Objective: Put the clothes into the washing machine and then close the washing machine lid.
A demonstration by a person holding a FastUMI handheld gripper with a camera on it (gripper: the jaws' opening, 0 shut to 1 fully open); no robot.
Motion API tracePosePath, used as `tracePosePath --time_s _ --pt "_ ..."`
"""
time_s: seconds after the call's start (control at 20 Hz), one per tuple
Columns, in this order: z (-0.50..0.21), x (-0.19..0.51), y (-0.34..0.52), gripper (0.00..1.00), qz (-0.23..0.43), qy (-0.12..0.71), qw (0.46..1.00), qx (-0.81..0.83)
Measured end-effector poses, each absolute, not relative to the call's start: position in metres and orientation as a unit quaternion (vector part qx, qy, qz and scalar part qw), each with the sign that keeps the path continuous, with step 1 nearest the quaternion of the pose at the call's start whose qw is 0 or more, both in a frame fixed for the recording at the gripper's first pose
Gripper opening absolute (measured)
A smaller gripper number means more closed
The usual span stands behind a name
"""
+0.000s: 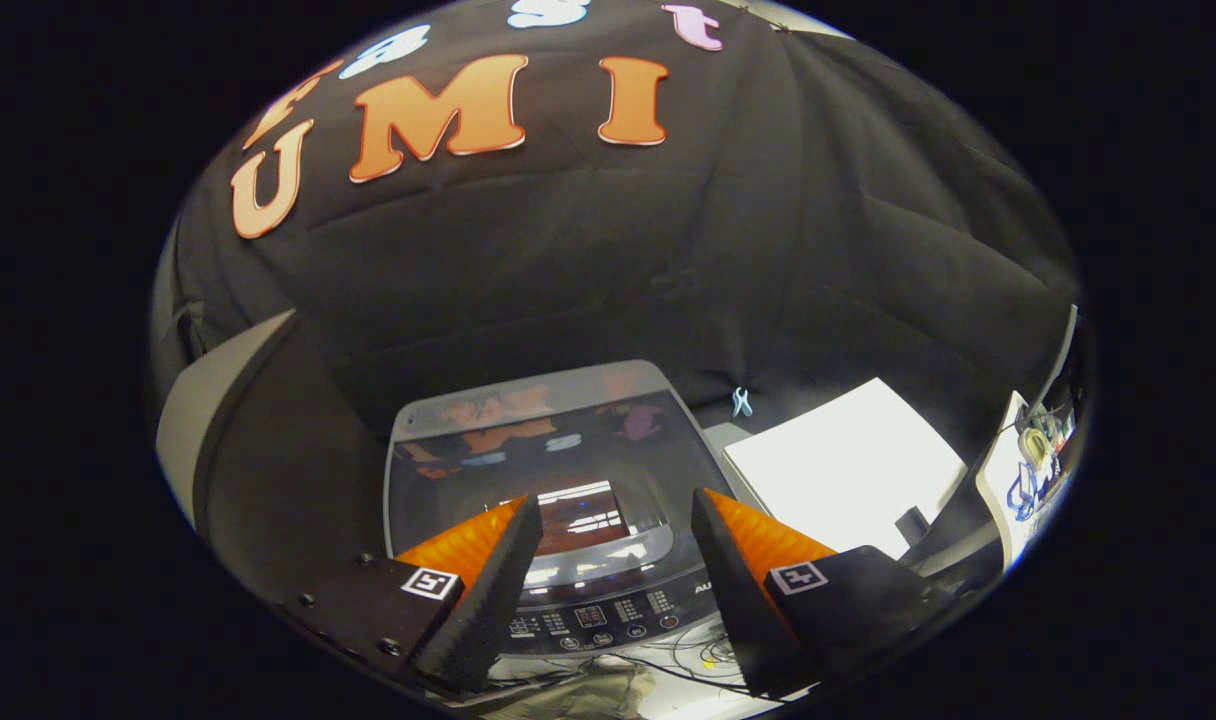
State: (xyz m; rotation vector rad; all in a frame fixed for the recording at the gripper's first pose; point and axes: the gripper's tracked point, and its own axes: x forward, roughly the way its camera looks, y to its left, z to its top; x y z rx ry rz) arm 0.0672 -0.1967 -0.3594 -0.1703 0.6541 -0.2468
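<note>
While the black cloth wall [668, 250] hangs behind everything, the washing machine [558, 500] stands below it with its glossy lid [538, 460] lying flat and closed, the control panel [593, 615] nearest the fingers. Beside the machine sits a white flat surface [848, 470]. Spread apart with nothing between them, the gripper [616, 520] hovers over the front of the lid. Pale fabric [578, 695], perhaps clothes, and thin cables [688, 660] lie just under the fingers. A small clip [741, 402] hangs on the cloth.
</note>
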Motion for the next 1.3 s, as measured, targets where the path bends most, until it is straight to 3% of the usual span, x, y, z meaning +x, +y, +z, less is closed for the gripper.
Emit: tracePosePath --time_s 0.8,1.3 --pt "-0.119 0.063 -0.091 0.97 -0.045 0.126 0.987 -0.089" --pt "-0.073 0.051 -0.067 0.97 -0.038 0.089 0.992 -0.080"
